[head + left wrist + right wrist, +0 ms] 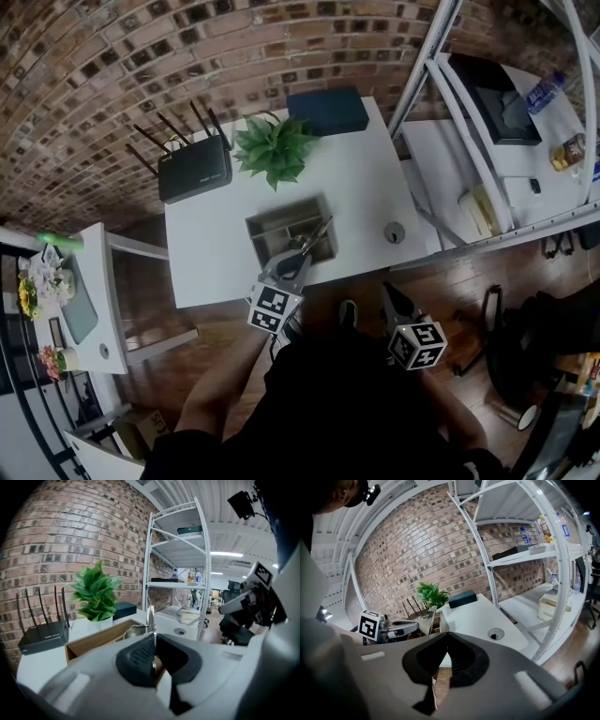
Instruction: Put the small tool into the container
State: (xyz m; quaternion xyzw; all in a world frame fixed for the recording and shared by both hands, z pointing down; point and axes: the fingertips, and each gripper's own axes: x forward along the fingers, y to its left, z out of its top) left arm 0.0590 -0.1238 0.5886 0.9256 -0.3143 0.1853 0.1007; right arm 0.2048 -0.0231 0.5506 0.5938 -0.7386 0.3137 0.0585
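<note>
Wooden rectangular container (281,210), slim metal tool (316,237)

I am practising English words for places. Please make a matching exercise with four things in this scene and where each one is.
1 router
2 plant
3 blue box
4 small tool

A held by the left gripper over the container
B far right corner of the table
C far left corner of the table
D far edge, middle

Pairs: 1-C, 2-D, 3-B, 4-A
</note>
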